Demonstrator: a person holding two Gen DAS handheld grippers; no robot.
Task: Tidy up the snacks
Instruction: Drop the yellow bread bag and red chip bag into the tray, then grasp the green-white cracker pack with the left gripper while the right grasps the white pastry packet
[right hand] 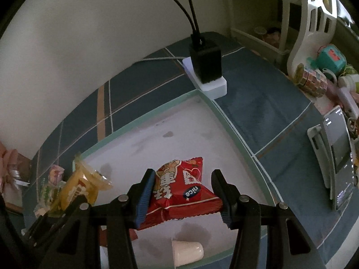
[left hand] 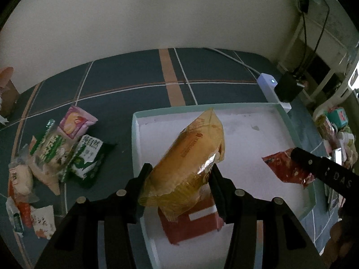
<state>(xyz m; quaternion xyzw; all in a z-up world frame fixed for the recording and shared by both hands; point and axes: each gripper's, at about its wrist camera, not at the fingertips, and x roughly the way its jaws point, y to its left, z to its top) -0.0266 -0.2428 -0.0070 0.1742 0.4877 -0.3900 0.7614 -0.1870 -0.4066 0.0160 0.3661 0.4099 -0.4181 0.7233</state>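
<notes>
The left gripper (left hand: 179, 179) is pinching a yellow snack bag (left hand: 190, 157) above the white tray (left hand: 289, 123), over a red packet (left hand: 190, 226) lying inside. At its three o'clock, the right gripper (right hand: 182, 192) is squeezing a red snack bag (right hand: 179, 190) over the same tray. More snacks (left hand: 65, 152) are lying on the blue cloth (left hand: 134, 78) at nine o'clock.

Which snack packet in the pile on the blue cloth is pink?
The pink packet, at the far end of the loose pile, beside the tray. Its neighbours are green and white, like the green-and-white packet just in front of it.
</notes>
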